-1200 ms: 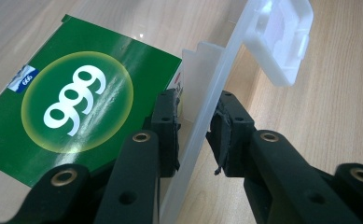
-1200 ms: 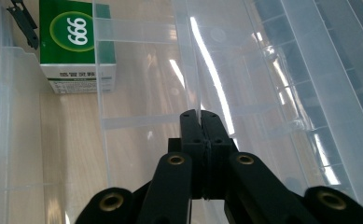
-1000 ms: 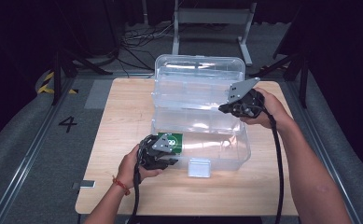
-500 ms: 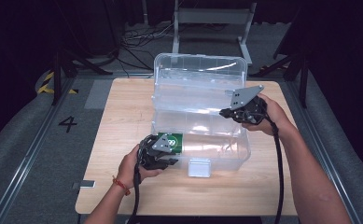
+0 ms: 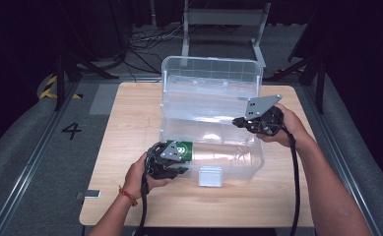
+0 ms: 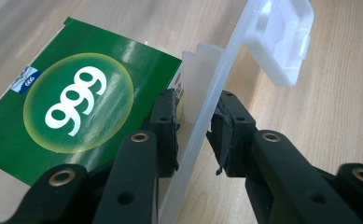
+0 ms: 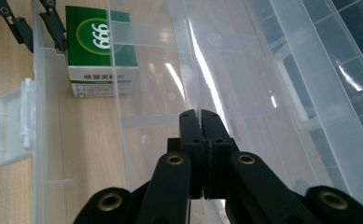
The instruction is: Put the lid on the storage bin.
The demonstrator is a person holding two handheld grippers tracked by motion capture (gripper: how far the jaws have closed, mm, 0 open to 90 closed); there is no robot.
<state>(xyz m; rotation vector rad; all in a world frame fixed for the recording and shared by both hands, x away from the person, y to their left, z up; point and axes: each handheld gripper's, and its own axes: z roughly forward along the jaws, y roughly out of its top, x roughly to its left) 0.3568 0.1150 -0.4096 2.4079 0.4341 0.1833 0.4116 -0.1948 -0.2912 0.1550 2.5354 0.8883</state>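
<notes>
A clear plastic box (image 5: 228, 167) stands on the wooden table (image 5: 130, 128) with its lid (image 5: 211, 73) raised at the back. A green carton marked 999 (image 5: 181, 150) lies inside at the near left corner (image 6: 76, 107) (image 7: 102, 42). My left gripper (image 5: 176, 164) straddles the box's front wall (image 6: 202, 116), one pad inside and one outside, shut on it (image 6: 195, 123). It also appears far off in the right gripper view (image 7: 34, 28). My right gripper (image 5: 238, 120) hovers over the box's right side, jaws pressed together with nothing between them (image 7: 200, 116).
A white latch (image 5: 210, 176) hangs on the box's front wall (image 6: 282, 37) (image 7: 11, 126). Bare wood lies left and in front of the box. A metal frame (image 5: 223, 19) stands beyond the table's far edge. Grey floor with a painted 4 (image 5: 72, 130) lies to the left.
My right gripper has drifted slightly toward the near side over the box, still shut. The left gripper and the box have stayed put.
</notes>
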